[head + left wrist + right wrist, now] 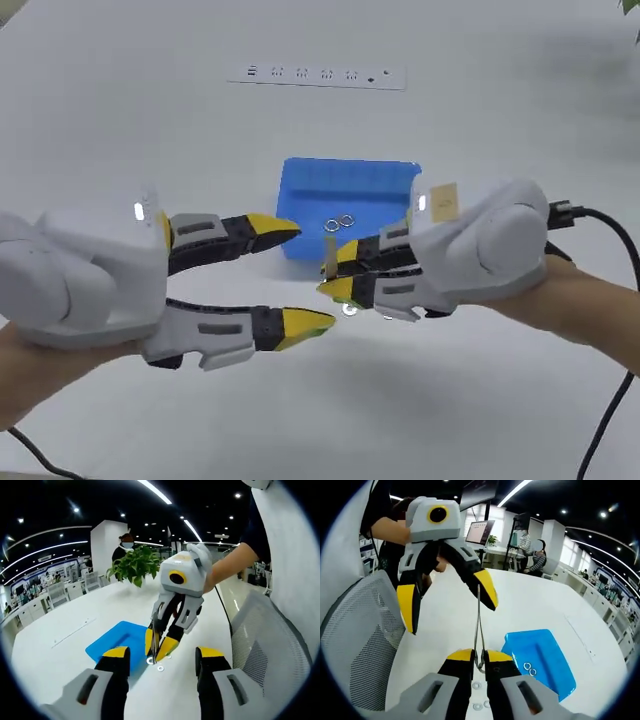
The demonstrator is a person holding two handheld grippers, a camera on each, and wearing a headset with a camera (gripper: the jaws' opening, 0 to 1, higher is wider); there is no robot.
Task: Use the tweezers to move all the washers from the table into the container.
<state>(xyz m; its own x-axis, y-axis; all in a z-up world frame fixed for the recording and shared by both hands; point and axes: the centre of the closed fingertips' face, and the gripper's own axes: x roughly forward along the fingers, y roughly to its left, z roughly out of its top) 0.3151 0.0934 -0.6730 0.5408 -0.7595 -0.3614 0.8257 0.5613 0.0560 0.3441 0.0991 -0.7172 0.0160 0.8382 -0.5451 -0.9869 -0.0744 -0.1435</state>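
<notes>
My right gripper (338,270) is shut on thin metal tweezers (328,255), which stick out past its yellow tips (479,620). It hovers just in front of the blue container (350,190), which holds two washers (340,222). Loose washers (349,310) lie on the white table under the right gripper, and in the right gripper view they lie beside the container (476,685). My left gripper (305,275) is open, its jaws spread wide, facing the right gripper from the left with nothing between them. In the left gripper view the tweezers (155,645) point down near two washers (160,668).
A white power strip (318,75) lies at the far side of the table. A black cable (610,250) trails from the right gripper. A mesh chair (265,640) stands by the table's near edge. Potted plant (134,565) at the far end.
</notes>
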